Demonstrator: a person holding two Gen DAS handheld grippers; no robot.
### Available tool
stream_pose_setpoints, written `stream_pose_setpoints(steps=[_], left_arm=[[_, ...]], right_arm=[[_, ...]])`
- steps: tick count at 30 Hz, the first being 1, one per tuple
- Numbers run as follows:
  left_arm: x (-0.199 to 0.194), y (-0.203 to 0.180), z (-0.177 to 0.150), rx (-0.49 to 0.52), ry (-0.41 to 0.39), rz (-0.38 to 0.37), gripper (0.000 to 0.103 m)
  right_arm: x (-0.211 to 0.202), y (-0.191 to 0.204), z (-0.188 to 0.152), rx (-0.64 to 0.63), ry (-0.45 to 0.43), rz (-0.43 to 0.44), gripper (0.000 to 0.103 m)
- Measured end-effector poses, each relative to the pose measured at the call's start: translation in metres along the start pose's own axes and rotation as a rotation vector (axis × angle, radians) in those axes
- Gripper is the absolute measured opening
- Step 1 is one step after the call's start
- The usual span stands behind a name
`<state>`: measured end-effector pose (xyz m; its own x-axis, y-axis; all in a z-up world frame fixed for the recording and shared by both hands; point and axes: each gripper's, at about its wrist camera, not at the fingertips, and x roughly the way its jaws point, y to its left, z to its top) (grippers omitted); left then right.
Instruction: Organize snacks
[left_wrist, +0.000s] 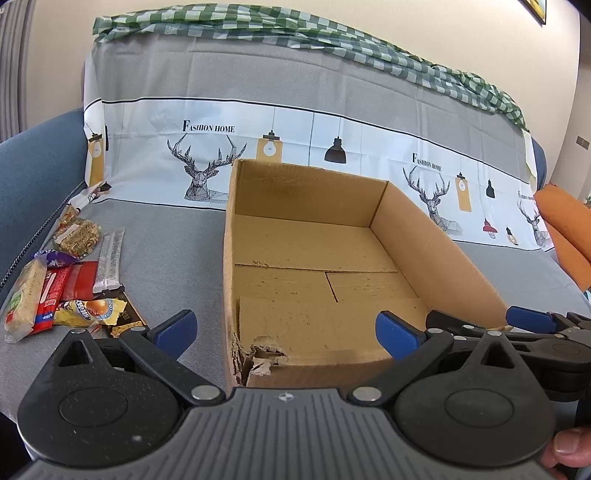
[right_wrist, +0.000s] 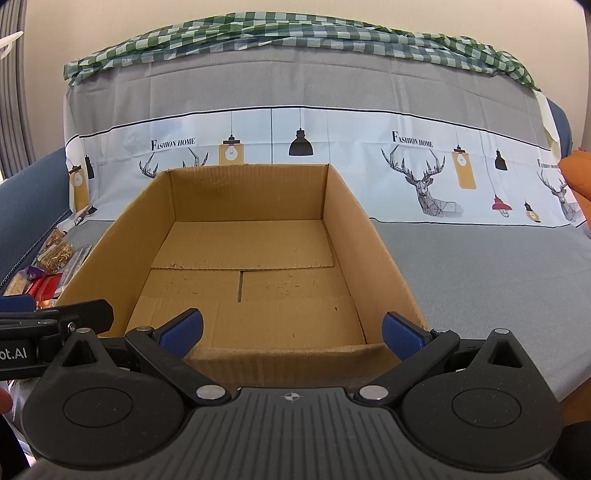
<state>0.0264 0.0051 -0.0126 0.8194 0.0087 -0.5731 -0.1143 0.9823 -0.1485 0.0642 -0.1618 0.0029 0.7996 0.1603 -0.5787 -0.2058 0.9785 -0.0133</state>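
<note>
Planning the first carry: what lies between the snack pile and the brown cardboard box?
Only bare grey cover separates the snack pile from the brown cardboard box, seen in the left wrist view.

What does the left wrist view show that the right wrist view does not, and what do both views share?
Only the left wrist view shows the snack pile in full, lying left of the cardboard box, and the box's torn near corner. It also shows the right claw from the side.

Only the right wrist view shows the box's whole floor, with nothing in it, and part of the left claw's side.

Both show the box, the deer-print cover, the green checked cloth, and each camera's own claw open and holding nothing.
</note>
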Motion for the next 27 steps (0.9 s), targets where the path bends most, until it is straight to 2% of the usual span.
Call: stream_pose_setpoints(steps=[11, 15, 17, 19, 20, 21, 22, 23, 24, 26, 27], left_arm=[[-0.001, -0.002, -0.001, 0.001, -0.004, -0.023, 0.103], [-0.003, 0.001, -0.003, 0.002, -0.013, -0.074, 0.103], [-0.006, 0.003, -0.005, 0.009, -0.025, -0.084, 0.102], [-0.010, 0.006, -0.006, 0.017, -0.039, -0.070, 0.102], [-0.012, 0.009, -0.006, 0.018, -0.044, -0.066, 0.100], [-0.014, 0.012, -0.006, 0.015, -0.048, -0.062, 0.092], [-0.017, 0.017, -0.005, 0.007, -0.050, -0.060, 0.086], [-0.019, 0.021, -0.004, 0.001, -0.049, -0.061, 0.073], [-0.022, 0.026, -0.003, -0.003, -0.046, -0.059, 0.062], [-0.027, 0.040, 0.003, -0.034, -0.030, -0.048, 0.053], [-0.028, 0.047, 0.006, -0.056, -0.020, -0.046, 0.052]], right_arm=[[-0.008, -0.003, 0.002, -0.003, -0.053, -0.012, 0.102], [-0.009, -0.003, 0.004, -0.005, -0.054, -0.005, 0.102], [-0.010, -0.002, 0.006, 0.001, -0.059, 0.002, 0.100], [-0.013, 0.001, 0.008, 0.007, -0.085, 0.011, 0.093], [-0.015, 0.003, 0.010, 0.010, -0.096, 0.019, 0.089], [-0.017, 0.005, 0.010, 0.013, -0.111, 0.027, 0.085], [-0.020, 0.008, 0.011, 0.014, -0.130, 0.039, 0.074], [-0.022, 0.011, 0.012, 0.013, -0.139, 0.053, 0.061], [-0.024, 0.014, 0.013, 0.012, -0.146, 0.065, 0.057], [-0.029, 0.022, 0.014, 0.007, -0.158, 0.089, 0.050], [-0.032, 0.025, 0.015, 0.008, -0.168, 0.102, 0.050]])
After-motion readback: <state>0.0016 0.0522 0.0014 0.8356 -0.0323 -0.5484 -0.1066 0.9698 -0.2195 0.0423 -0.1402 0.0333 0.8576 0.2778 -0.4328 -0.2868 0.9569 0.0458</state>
